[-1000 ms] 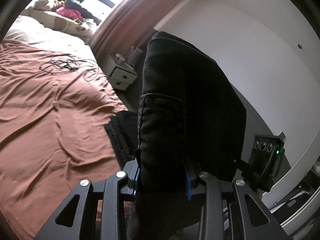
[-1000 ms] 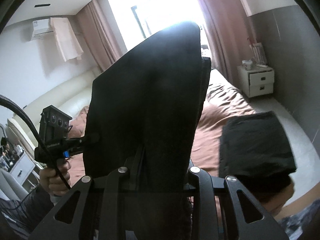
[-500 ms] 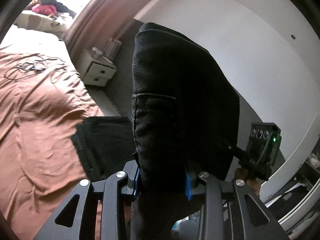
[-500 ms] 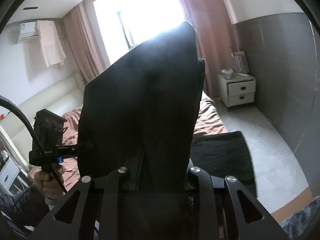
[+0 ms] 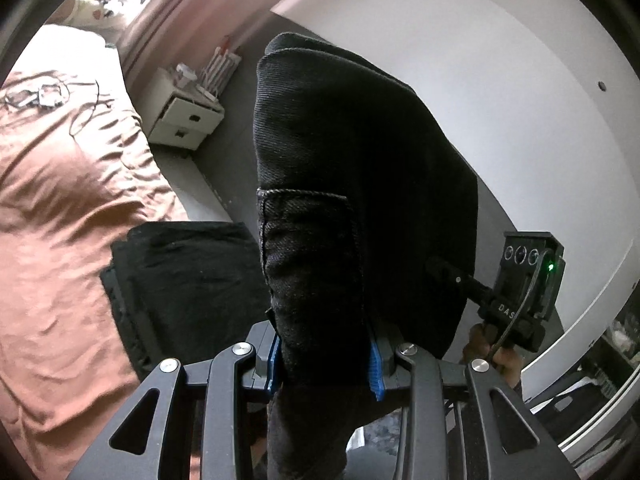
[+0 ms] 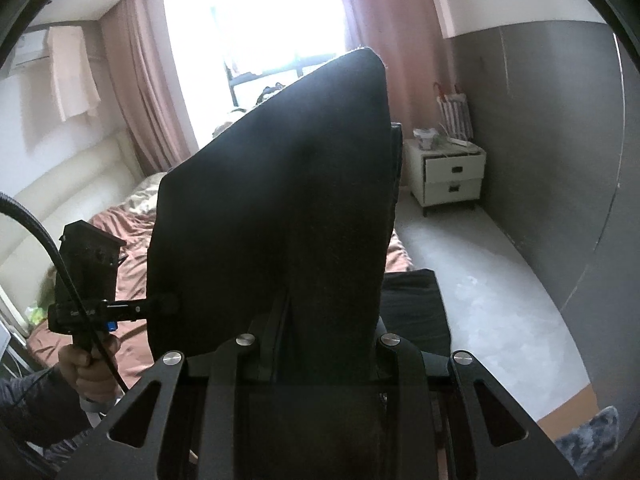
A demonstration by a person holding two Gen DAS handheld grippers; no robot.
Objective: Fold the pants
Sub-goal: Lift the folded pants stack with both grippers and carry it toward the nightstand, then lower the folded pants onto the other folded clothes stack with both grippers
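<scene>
Both grippers are up in the air with the black pants [image 5: 352,168] stretched between them. The left gripper [image 5: 325,354] is clenched on a thick fold of the denim — blue pads [image 5: 375,364] bite into the cloth on either side, and a stitched pocket edge sits just above the jaws. From there the fabric rises and fills the middle of the view, hanging clear of the bed [image 5: 60,208].

Over on the other side, the right gripper [image 6: 320,344] grips the same pants [image 6: 280,200], the dark cloth running up from between its fingers to a pointed corner against the bright window [image 6: 256,20]. In that view the left gripper [image 6: 160,303] shows at the left edge of the cloth, held by a hand [image 6: 86,368] in a grey sleeve.

Below, a second dark garment [image 5: 180,280] lies folded flat at the edge of the bed, on the rust-brown sheet. A white nightstand [image 6: 446,174] stands by the grey wall, apart from the bed. Pink curtains [image 6: 132,92] frame the window.
</scene>
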